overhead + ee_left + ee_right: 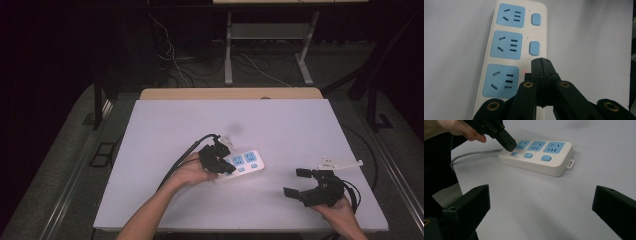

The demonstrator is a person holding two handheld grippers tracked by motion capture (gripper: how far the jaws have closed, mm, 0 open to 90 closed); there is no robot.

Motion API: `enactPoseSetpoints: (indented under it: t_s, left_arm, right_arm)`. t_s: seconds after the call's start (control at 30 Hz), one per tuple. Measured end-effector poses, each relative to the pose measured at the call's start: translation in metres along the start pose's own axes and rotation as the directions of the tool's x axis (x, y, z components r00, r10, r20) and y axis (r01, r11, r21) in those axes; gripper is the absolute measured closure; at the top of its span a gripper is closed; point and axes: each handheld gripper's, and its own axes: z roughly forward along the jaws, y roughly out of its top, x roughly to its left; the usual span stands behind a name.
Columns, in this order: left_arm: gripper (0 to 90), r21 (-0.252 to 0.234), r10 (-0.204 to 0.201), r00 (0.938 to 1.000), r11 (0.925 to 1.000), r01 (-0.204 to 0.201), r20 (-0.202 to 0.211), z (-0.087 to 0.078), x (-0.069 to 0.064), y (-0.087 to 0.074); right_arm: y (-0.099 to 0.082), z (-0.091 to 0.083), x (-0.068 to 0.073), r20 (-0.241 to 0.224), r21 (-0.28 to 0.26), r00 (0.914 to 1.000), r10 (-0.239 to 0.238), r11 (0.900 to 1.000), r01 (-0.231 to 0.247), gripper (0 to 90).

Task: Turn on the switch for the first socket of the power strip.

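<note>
A white power strip (247,162) with three blue sockets and three blue switches lies left of the table's middle. My left gripper (541,61) is shut, and its closed tips sit over the nearest switch (514,153), hiding it in the left gripper view. I cannot tell whether they touch it. A small red light (524,72) glows beside the tips. The other two switches (534,48) are uncovered. My right gripper (295,182) stands open near the front right of the table, its jaws wide apart with nothing between them, facing the strip (541,157) from a distance.
The strip's grey cable (471,155) runs off behind the left hand. A white sheet (200,120) covers the table, with bare surface between the strip and the right gripper. Loose cables and desk legs (228,60) lie on the floor beyond the far edge.
</note>
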Motion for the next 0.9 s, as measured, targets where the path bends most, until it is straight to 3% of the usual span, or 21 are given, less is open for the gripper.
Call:
enactPoseSetpoints:
  t_s: [0.6,0.77,0.9]
  left_arm:
    - [88.9,-0.093,-0.042,0.9987,0.9949,0.04,-0.029,-0.037,0.004,-0.006]
    - [76.4,-0.13,-0.049,0.9985,0.9904,0.045,-0.024,-0.049,0.005,-0.01]
    - [54.7,-0.161,-0.074,0.9971,0.9844,0.071,-0.015,-0.059,0.006,-0.014]
  right_arm:
    - [0.0,0.0,0.001,0.006,0.0,1.0,0.0,1.0,0.0,1.0]
    - [0.0,0.0,0.001,0.005,-0.001,1.0,0.0,1.0,0.0,1.0]
    - [0.0,0.0,0.001,0.006,0.0,1.0,0.001,1.0,-0.001,1.0]
